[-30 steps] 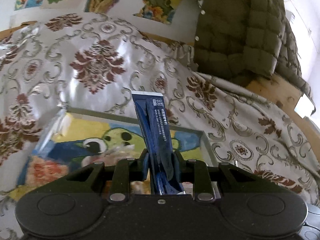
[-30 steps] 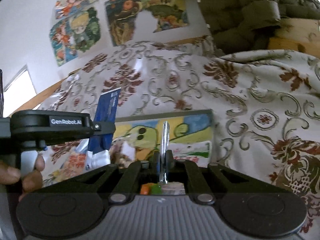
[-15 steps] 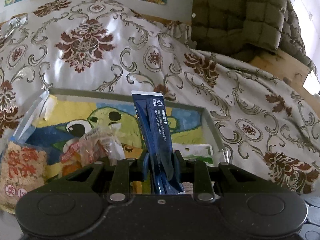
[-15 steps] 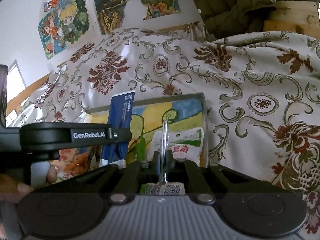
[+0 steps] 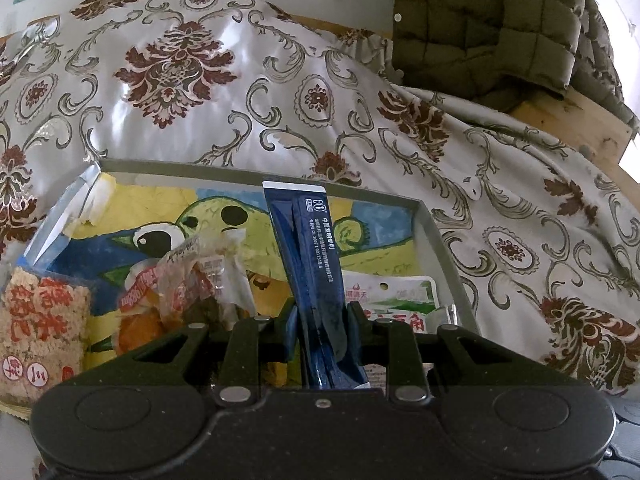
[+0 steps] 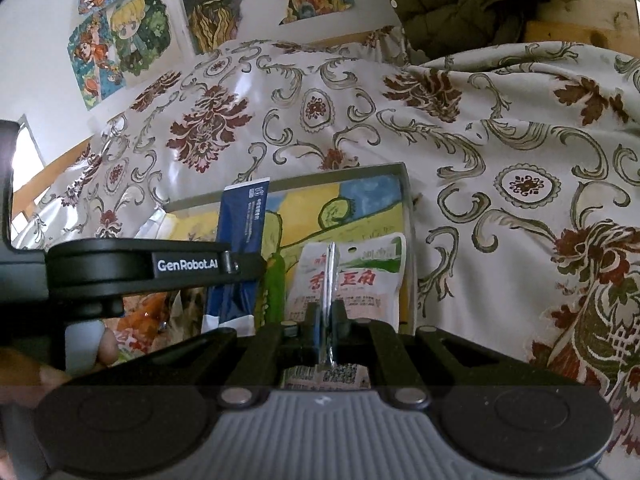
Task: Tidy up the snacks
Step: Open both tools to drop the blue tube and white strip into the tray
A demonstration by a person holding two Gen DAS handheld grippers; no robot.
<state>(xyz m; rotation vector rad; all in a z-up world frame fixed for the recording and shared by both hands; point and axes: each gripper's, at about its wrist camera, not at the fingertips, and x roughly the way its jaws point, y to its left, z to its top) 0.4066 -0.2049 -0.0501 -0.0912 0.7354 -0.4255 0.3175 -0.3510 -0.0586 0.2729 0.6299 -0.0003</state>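
Observation:
My left gripper [image 5: 320,320] is shut on a dark blue snack packet [image 5: 308,248] that stands upright between its fingers, low over a grey-rimmed tray [image 5: 256,178] with a cartoon-painted floor. In the tray lie a rice-cracker packet [image 5: 40,320], crinkled orange and clear packets [image 5: 188,280] and a white-green packet [image 5: 392,300]. My right gripper [image 6: 326,312] is shut on a thin silvery packet [image 6: 329,276] seen edge-on, above the white-green packet [image 6: 360,276] at the tray's [image 6: 304,176] right end. The left gripper [image 6: 236,276] with the blue packet [image 6: 242,232] is beside it on the left.
The tray rests on a cream cloth [image 5: 168,92] with dark red floral patterns. An olive quilted jacket [image 5: 480,20] hangs at the back right over a wooden board [image 5: 576,124]. Cartoon posters [image 6: 120,40] are on the wall. A hand [image 6: 24,372] grips the left tool.
Both grippers have sunk toward the tray, still holding their packets. More of the tray floor and the snacks lying in it has come into view.

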